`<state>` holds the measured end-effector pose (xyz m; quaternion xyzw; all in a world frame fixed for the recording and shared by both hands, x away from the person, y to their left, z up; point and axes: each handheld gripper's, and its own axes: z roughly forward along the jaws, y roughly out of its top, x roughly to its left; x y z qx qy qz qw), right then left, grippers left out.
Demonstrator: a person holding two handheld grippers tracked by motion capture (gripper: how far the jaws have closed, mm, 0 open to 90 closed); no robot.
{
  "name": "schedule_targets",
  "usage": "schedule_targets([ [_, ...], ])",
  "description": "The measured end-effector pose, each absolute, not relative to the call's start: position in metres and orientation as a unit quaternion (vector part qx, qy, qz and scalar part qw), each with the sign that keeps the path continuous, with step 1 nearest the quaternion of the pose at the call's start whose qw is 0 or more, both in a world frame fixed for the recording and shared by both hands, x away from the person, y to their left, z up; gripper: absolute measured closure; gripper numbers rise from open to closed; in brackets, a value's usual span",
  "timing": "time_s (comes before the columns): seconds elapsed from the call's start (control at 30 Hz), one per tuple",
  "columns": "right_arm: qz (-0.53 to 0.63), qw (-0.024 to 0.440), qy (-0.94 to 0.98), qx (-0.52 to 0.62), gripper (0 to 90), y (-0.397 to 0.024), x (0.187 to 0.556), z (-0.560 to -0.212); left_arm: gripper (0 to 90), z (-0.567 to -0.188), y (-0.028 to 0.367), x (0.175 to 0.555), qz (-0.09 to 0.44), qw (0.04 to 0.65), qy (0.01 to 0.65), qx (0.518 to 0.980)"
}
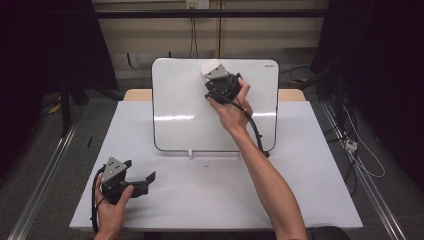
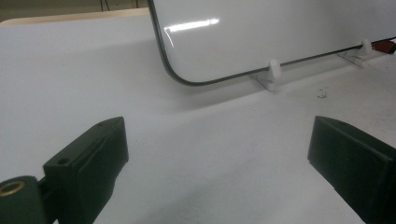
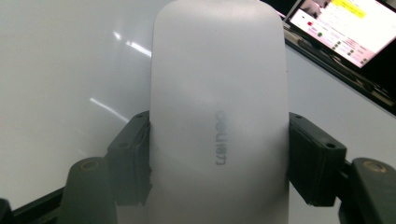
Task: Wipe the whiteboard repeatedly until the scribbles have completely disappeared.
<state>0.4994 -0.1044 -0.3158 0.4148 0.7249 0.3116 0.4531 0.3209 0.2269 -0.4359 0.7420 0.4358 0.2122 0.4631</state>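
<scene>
A white whiteboard (image 1: pixel 190 110) stands propped on the table, leaning back. My right gripper (image 1: pixel 213 73) is up at the board's top edge, shut on a white oblong eraser (image 1: pixel 210 65). In the right gripper view the eraser (image 3: pixel 215 70) sits upright between the two black pads (image 3: pixel 133 158), which press on its sides, with the whiteboard (image 3: pixel 60 60) behind it. My left gripper (image 1: pixel 139 171) rests low near the table's front left corner, open, with bare table between its jaws (image 2: pixel 215 154).
The white table (image 1: pixel 200 200) carries the board on small white clip stands (image 2: pixel 273 72). A black cable (image 1: pixel 255 130) trails from the right gripper down across the board. A lit screen (image 3: pixel 345 28) shows beyond the board. Dark curtains flank the table.
</scene>
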Motion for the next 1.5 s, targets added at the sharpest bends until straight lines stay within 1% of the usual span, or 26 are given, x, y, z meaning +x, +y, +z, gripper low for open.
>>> schedule_targets([
  [0.47,0.321,0.449,0.678,0.485,31.8,-0.198,0.483,-0.323,5.0,-0.437,0.223,0.322,0.21,0.458,0.432,0.748],
  [0.57,0.326,0.448,0.671,0.493,31.8,-0.206,0.48,-0.325,5.0,-0.437,0.222,0.323,0.211,0.458,0.43,0.749],
  [0.83,0.324,0.442,0.69,0.473,31.8,-0.191,0.468,-0.34,5.0,-0.437,0.22,0.324,0.21,0.458,0.429,0.75],
  [1.37,0.328,0.442,0.745,0.377,31.7,-0.102,0.465,-0.355,5.0,-0.436,0.22,0.323,0.21,0.462,0.426,0.749],
  [1.43,0.328,0.443,0.746,0.373,31.7,-0.101,0.465,-0.356,5.0,-0.436,0.221,0.324,0.209,0.46,0.427,0.75],
  [1.5,0.336,0.432,0.748,0.376,31.8,-0.106,0.465,-0.354,5.0,-0.437,0.222,0.323,0.209,0.462,0.429,0.748],
])
